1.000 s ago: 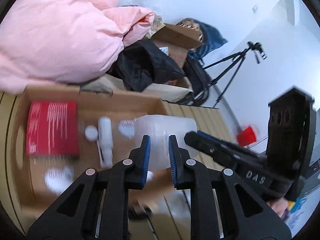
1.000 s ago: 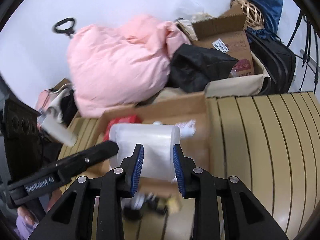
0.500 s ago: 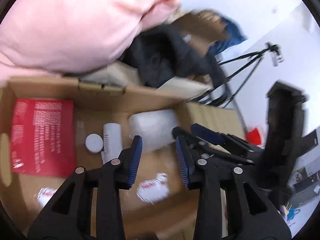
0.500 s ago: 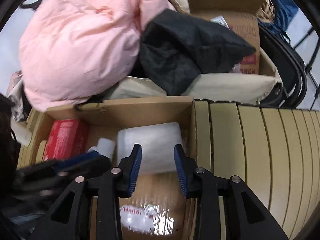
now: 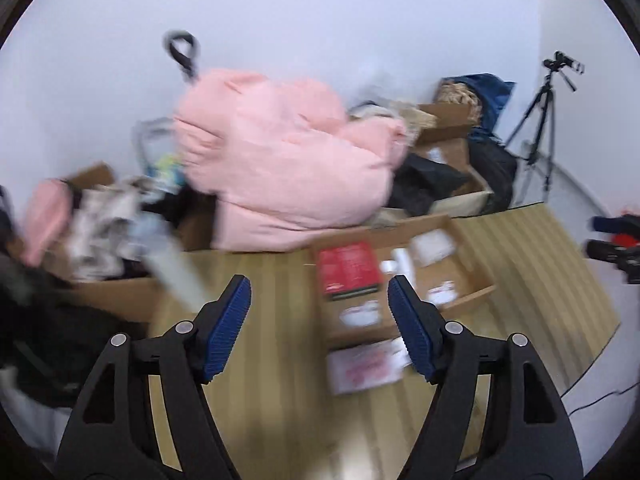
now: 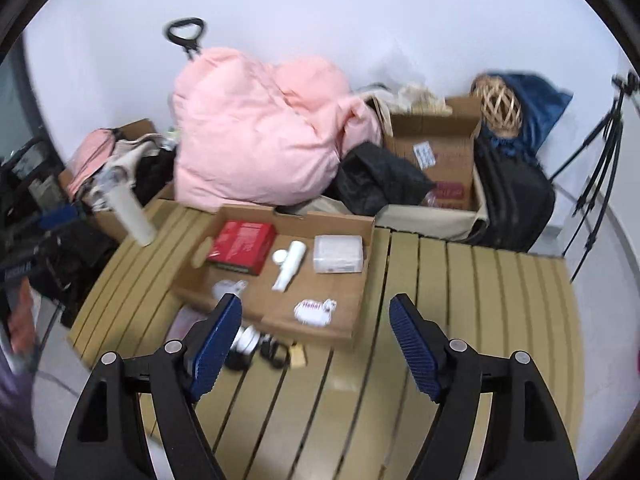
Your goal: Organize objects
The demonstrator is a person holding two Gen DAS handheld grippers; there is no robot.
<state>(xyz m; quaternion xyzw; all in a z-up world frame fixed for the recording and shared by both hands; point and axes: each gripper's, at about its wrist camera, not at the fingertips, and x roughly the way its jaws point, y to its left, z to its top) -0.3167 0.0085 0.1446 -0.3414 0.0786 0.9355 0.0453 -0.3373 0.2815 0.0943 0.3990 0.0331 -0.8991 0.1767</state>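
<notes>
- Right tongs (image 6: 316,342) apart, empty, jaws just been opening; left tongs (image 5: 319,328) the same.
- Clear plastic box (image 6: 338,254) sits in cardboard tray (image 6: 276,322), far right corner, at 12 o'clock from right tongs, long axis 9-to-3.
- Right hand looks nearer.
- Leftovers on bench (image 6: 480,300): cable clutter (image 6: 260,346) at 10 o'clock, tray's near wall just behind it.
- White bottle (image 6: 290,266), red box (image 6: 243,242) inside tray.

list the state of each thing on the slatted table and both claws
left claw: open, empty
right claw: open, empty
shallow brown cardboard tray: open-topped, flat on table
translucent plastic box: lid on, inside tray
red rectangular box: closed, inside tray
white plastic tube: lying down, inside tray
</notes>
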